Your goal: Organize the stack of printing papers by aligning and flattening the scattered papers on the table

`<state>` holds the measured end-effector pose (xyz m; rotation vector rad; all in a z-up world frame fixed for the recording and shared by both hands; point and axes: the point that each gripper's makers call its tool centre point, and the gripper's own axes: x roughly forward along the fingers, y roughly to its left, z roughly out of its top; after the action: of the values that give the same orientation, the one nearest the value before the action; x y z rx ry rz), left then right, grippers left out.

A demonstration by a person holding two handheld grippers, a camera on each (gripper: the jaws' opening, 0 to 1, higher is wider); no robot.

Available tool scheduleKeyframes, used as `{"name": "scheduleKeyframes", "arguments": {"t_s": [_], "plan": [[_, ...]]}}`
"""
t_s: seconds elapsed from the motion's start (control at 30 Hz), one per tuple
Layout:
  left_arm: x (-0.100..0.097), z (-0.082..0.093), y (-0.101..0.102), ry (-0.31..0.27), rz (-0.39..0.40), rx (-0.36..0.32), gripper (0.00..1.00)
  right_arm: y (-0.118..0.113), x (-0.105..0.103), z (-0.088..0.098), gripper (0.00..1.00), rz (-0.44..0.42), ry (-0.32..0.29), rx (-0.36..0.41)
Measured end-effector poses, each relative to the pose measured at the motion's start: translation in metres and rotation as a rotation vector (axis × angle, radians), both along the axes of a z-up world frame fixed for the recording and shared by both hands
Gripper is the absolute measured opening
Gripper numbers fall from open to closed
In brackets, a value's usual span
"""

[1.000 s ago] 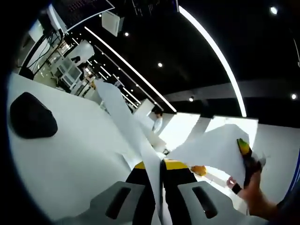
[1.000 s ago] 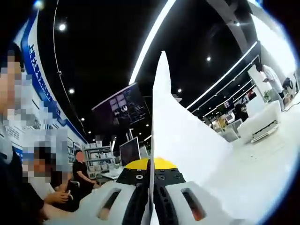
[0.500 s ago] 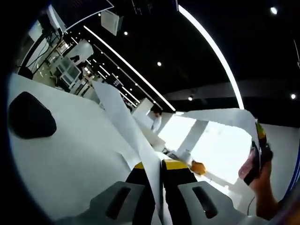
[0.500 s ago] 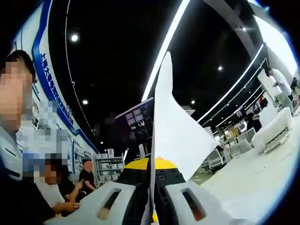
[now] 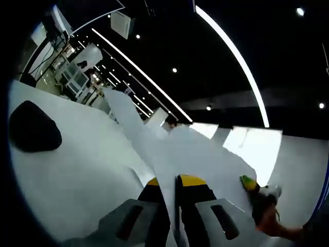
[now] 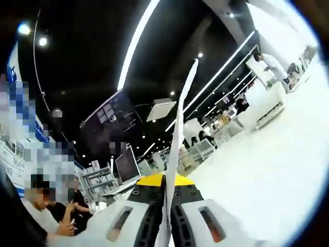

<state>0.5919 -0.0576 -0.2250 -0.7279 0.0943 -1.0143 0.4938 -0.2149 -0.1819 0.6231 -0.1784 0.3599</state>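
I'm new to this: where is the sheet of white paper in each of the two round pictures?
Left gripper view: the paper rises from between the shut jaws at bottom centre and spreads toward the right gripper at lower right.
Right gripper view: the paper is seen edge-on, a thin strip rising from the shut jaws at bottom centre.
Shared landmark: the white table.

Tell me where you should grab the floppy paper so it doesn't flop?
Grab the paper by its edges, one gripper on each side. The left gripper already pinches the near edge, and the right gripper is at the far side. It is thin, bends easily, and likely sags if held at one spot.
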Motion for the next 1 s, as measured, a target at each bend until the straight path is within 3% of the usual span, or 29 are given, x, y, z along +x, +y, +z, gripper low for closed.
{"name": "scheduleKeyframes", "arguments": {"t_s": [0.1,0.3,0.67,1.0], "plan": [[0.0,0.0,0.0,-0.001,0.0,0.001,0.07,-0.003,0.002,-0.008,0.0,0.009,0.022,0.052],[0.001,0.0,0.0,0.0,-0.005,0.0,0.07,-0.006,0.002,-0.014,0.0,0.0,0.053,0.076],[0.001,-0.001,-0.001,0.006,-0.012,0.003,0.08,-0.002,0.0,-0.007,0.0,0.006,0.031,0.104],[0.003,0.0,-0.001,0.021,-0.024,-0.024,0.12,0.004,0.001,-0.007,0.0,0.049,0.031,0.222]]}}
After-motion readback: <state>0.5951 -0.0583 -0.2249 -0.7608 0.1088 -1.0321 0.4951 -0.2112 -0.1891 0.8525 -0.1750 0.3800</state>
